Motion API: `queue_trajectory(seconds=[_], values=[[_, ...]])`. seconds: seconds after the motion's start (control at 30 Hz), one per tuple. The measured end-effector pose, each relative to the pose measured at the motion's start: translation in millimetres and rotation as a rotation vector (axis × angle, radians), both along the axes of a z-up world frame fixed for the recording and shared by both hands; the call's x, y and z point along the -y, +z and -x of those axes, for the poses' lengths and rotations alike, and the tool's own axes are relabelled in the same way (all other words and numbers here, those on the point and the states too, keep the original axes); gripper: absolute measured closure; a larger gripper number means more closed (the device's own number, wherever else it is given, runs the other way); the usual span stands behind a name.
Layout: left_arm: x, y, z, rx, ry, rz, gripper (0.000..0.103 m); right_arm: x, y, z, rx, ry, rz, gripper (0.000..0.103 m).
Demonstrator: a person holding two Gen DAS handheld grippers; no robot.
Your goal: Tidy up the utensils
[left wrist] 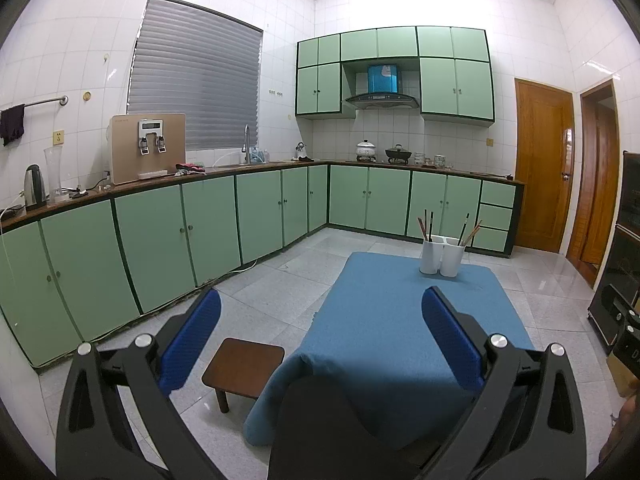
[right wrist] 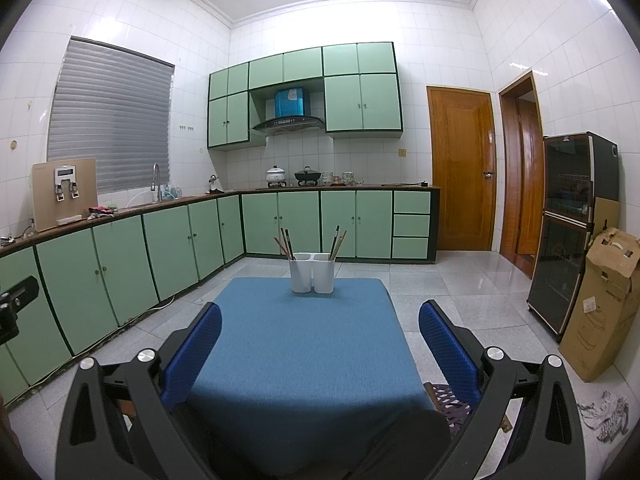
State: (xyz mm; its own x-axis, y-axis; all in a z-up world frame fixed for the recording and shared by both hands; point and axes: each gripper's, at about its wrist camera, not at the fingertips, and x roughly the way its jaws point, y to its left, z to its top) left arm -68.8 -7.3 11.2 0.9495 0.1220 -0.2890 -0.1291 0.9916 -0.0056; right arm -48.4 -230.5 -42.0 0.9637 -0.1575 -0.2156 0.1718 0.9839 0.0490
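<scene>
A white two-compartment utensil holder [left wrist: 441, 256] [right wrist: 312, 273] stands at the far end of a table covered with a blue cloth [left wrist: 400, 320] [right wrist: 304, 344]. Several chopsticks [left wrist: 425, 225] [right wrist: 285, 242] stand in its left compartment and several more [left wrist: 469, 230] [right wrist: 337, 242] in its right one. My left gripper [left wrist: 320, 312] is open and empty, held above the near left part of the table. My right gripper [right wrist: 320, 320] is open and empty, above the near edge, well short of the holder.
A small brown wooden stool [left wrist: 242, 368] stands on the floor left of the table. Green cabinets [left wrist: 160, 236] run along the left and back walls. A dark cabinet [right wrist: 568, 236] and a cardboard box [right wrist: 600, 304] stand at the right. The left gripper's edge [right wrist: 16, 300] shows at far left.
</scene>
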Motion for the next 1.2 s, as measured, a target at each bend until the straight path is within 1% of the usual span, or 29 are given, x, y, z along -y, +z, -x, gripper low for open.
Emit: queue_trajectory(seconds=[0.9, 1.2], values=[[1.0, -1.1, -1.2, -0.001, -0.002, 0.004, 0.005, -1.3, 0.2, -1.4, -0.002, 0.002, 0.0, 0.006], [8.5, -4.5, -0.5, -0.002, -0.018, 0.006, 0.005, -1.6, -0.8, -3.5, -0.004, 0.002, -0.001, 0.006]])
